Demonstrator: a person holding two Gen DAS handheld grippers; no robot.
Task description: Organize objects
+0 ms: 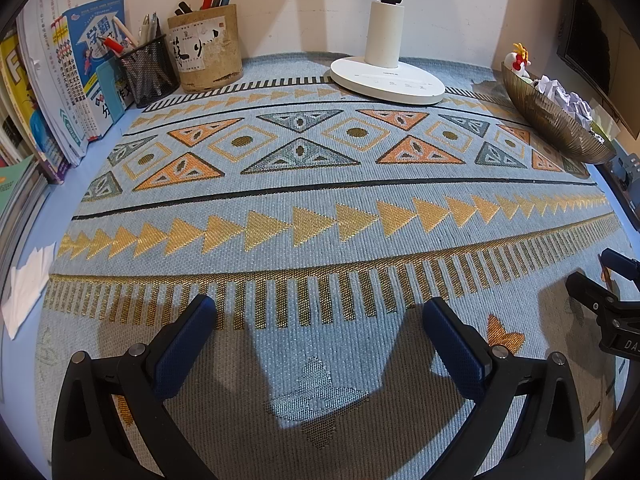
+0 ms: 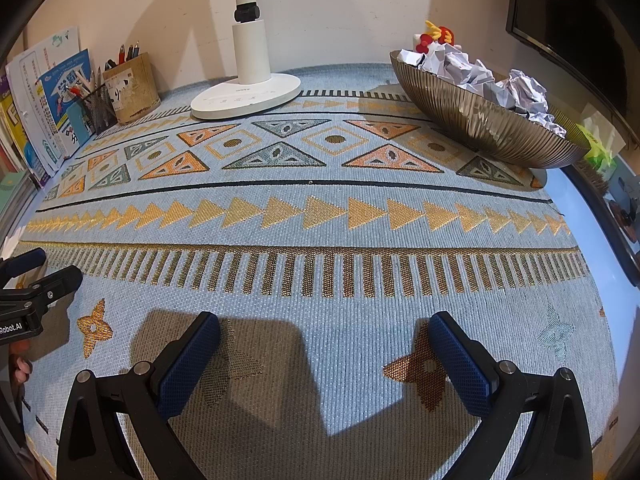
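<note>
My left gripper (image 1: 320,312) is open over the patterned blue mat (image 1: 320,200), nothing between its blue pads. My right gripper (image 2: 324,328) is open too, low over the same mat (image 2: 320,220), and it shows at the right edge of the left wrist view (image 1: 600,276). A ribbed bronze bowl (image 2: 480,124) at the back right holds crumpled paper balls (image 2: 520,88) and a small red, yellow and white toy (image 2: 434,38). At the back left stand a black mesh pen cup (image 1: 150,72) and a tan pen holder (image 1: 206,50), both with pens.
A white desk lamp base (image 1: 386,76) sits at the back middle against the wall. Books (image 1: 60,88) lean upright along the left side. White paper sheets (image 1: 28,288) lie at the mat's left edge. A dark monitor (image 2: 580,28) hangs at the right.
</note>
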